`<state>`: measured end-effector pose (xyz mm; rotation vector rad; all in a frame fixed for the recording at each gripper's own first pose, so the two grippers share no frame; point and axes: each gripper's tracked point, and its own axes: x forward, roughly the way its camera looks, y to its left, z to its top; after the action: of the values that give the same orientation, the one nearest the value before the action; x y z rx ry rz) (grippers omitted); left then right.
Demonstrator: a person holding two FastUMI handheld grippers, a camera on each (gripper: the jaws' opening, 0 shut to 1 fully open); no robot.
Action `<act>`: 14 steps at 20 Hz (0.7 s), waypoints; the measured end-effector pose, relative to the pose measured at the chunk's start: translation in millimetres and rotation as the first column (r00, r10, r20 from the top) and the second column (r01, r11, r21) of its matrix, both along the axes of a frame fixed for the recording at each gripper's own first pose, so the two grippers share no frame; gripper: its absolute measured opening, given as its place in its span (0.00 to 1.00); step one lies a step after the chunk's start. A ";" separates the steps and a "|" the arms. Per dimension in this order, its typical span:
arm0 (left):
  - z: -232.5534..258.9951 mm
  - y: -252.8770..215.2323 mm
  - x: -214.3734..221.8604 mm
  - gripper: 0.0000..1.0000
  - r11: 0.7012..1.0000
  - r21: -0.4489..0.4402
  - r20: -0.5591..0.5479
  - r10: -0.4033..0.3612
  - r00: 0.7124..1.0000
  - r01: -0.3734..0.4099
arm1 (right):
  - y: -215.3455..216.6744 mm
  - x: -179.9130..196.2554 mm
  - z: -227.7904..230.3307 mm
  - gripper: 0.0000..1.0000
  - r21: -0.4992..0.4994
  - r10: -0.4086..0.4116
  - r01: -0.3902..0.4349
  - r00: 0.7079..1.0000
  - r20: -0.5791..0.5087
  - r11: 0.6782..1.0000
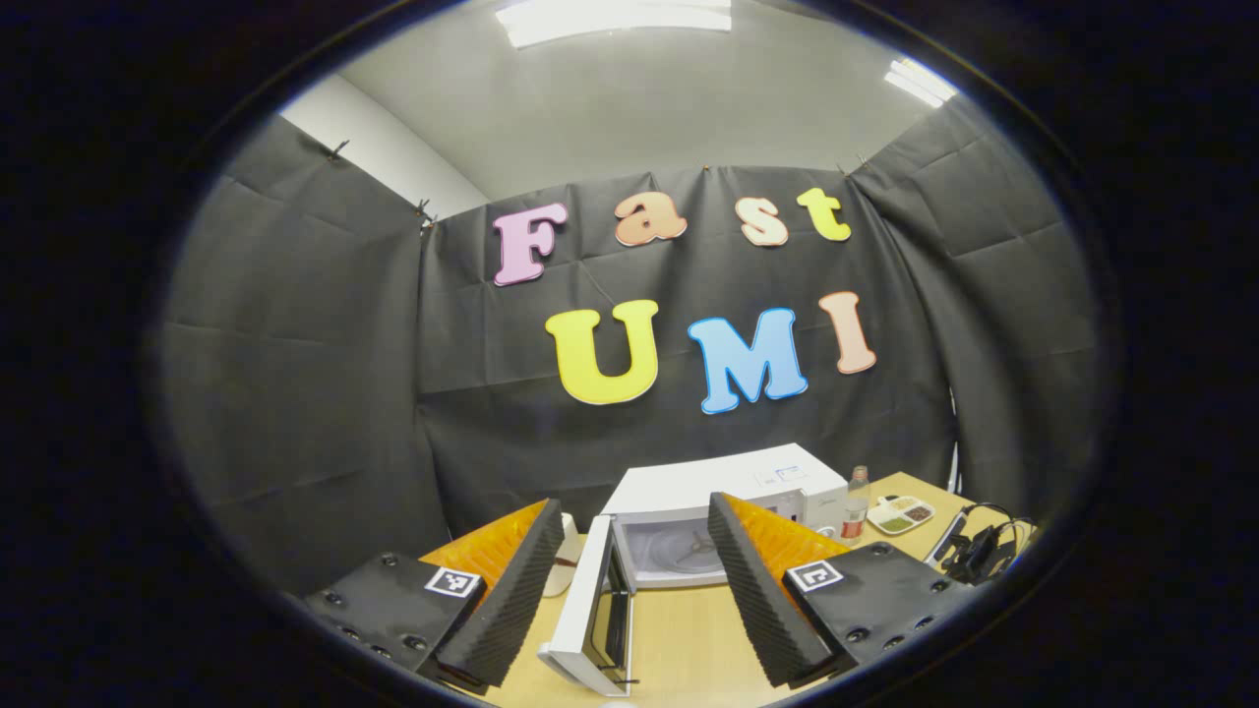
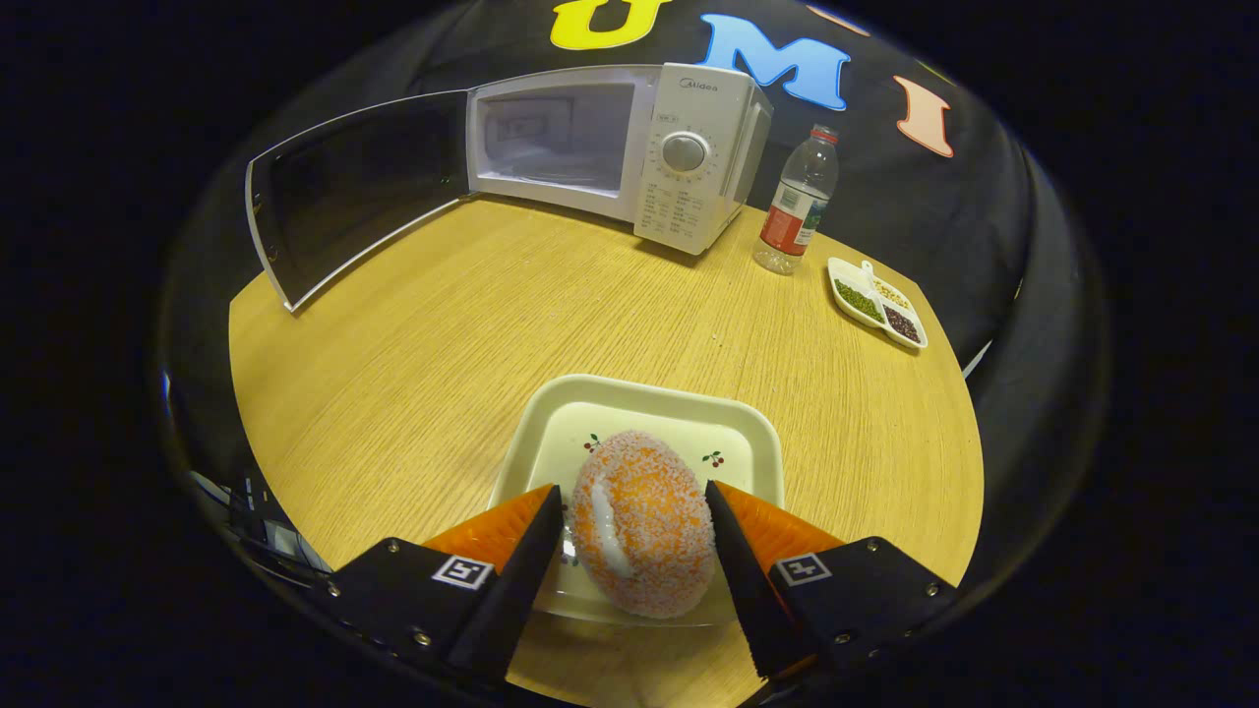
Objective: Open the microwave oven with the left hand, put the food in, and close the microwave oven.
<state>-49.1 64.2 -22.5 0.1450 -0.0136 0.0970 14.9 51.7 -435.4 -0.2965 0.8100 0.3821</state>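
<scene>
Between the right claw's (image 2: 634,536) fingers sits the orange sugar-coated doughnut (image 2: 644,521), flanked closely though contact is unclear, on a pale square plate (image 2: 679,408) on the wooden tabletop (image 2: 472,334). Beyond, the white microwave oven (image 2: 689,147) stands open. The left claw (image 1: 634,580) hangs released, gripping nothing.

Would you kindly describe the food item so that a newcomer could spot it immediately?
Start at the white microwave at the back of the wooden table, door swung open. Nearer the front lies a pale square plate; on it sits a round orange doughnut, sugar-crusted, between the right gripper fingers, unlike the sectioned dish of beans by the bottle.
</scene>
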 end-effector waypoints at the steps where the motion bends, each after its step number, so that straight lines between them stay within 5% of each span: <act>1: -2.9 1.7 0.6 0.94 1.000 0.001 -0.006 0.002 1.000 -0.002 | -0.1 1.1 -1.0 0.84 -0.007 0.006 -0.006 1.000 0.000 1.000; 6: -3.4 9.5 7.6 1.00 1.000 0.015 -0.010 0.005 1.000 -0.004 | 1.8 0.9 2.0 0.58 -0.016 0.032 -0.032 0.999 -0.039 0.999; 10: -4.4 17.8 11.0 0.97 1.000 0.003 -0.005 0.006 1.000 -0.006 | 22.3 5.6 30.5 0.58 0.051 0.042 -0.041 0.999 -0.033 0.998; 14: -13.6 27.5 12.7 0.96 1.000 -0.012 -0.016 0.010 1.000 -0.010 | 80.0 24.2 76.1 0.58 0.240 0.025 -0.017 0.999 -0.029 0.971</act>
<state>-36.4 91.7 -36.1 0.1337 0.0034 0.1056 39.1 131.7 -359.3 -0.0730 0.7836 0.5008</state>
